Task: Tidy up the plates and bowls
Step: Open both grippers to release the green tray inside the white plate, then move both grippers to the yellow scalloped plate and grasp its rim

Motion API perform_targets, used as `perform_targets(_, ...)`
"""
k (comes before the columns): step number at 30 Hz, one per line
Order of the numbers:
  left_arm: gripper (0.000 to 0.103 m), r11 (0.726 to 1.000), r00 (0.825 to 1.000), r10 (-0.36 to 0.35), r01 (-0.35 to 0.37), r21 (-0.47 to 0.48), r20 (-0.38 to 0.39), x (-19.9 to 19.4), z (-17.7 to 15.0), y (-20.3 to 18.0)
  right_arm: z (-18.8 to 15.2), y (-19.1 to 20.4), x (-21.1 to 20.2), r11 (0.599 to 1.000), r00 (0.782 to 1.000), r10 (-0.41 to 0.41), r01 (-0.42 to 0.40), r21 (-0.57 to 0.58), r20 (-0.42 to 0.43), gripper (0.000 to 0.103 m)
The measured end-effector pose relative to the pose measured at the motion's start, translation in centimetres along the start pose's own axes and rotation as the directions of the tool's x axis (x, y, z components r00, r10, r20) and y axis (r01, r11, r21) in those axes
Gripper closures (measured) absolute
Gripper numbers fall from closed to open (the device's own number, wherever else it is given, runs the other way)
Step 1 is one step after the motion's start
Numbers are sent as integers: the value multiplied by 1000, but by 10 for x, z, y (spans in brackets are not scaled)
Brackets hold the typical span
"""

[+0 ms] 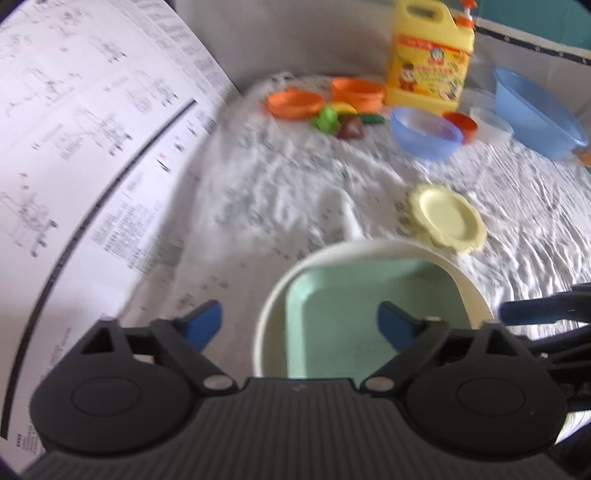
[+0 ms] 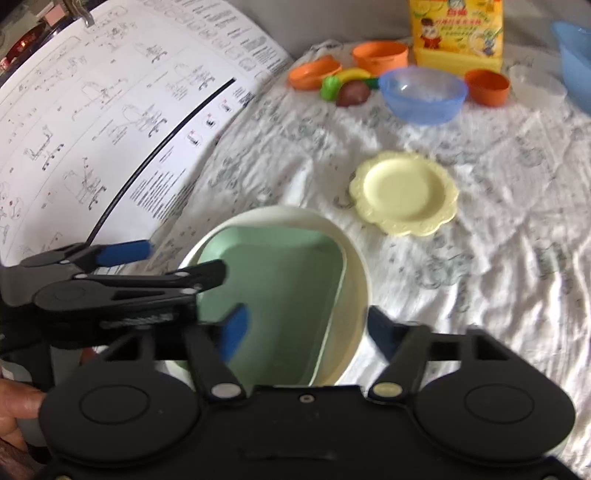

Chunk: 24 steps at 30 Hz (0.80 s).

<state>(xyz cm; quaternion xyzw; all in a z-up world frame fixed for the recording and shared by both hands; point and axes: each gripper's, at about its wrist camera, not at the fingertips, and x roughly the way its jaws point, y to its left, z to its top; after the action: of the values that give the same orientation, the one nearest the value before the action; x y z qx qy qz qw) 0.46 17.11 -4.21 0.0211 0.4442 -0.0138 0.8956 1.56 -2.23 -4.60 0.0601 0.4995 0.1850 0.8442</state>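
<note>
Cream bowl [image 2: 354,280] with a green square dish [image 2: 280,295] nested inside sat nearest, on the wrinkled printed cloth [image 2: 498,258]. Right gripper [image 2: 310,332] straddled its right rim, fingers spread, probably lining up a pinch. Left gripper [image 1: 301,321] hovered at its left rim, fingers likewise spread, gripping nothing. Yellow scalloped plate [image 2: 404,192] lay just beyond; blue bowl [image 2: 423,94] and orange bowls [image 2: 380,55] far. Yellow jug [image 2: 458,33] label unreadable; instruction sheet [image 2: 110,110] left, illegible.

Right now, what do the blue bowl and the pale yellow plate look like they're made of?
The blue bowl looks like translucent plastic: light passes through its wall and the rim glints. The pale yellow plate seems opaque and matte, with a moulded scalloped rim; probably plastic or melamine, though glazed ceramic can't be ruled out.
</note>
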Motion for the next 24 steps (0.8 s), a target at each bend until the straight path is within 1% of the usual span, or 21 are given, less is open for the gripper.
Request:
perform_targets(1,1,1000,1000,0,0,-12,6,-3,1,2,0,0,-3,1000,1000,-7,7,-4,14,18)
perform_targets(3,0,999,1000,-6,7,-39,10,-6,3,8,0,-1,-7,1000,999,-15,15,-13,30,17)
perform_targets(5,0,998,1000,-7,7,-59,9,-8,4,11,-1,-1,-11,1000,999,-20,20,-12,45,10)
perform_targets(8,0,998,1000,-5,6,-66,6,-10,4,11,-2,-4,-17,1000,998,-24,25,-12,61,8)
perform_targets(11,0,998,1000,-4,4,-56,9,-11,4,9,-3,-10,-22,999,996,-34,34,2,80,3)
perform_targets(17,0,999,1000,-3,4,-45,14,-12,10,0,-2,-31,-29,996,993,-61,54,69,104,1)
perform_targets(24,0,999,999,-36,37,-40,17,-2,23,-17,2,-68,-38,983,985,-110,89,158,129,1)
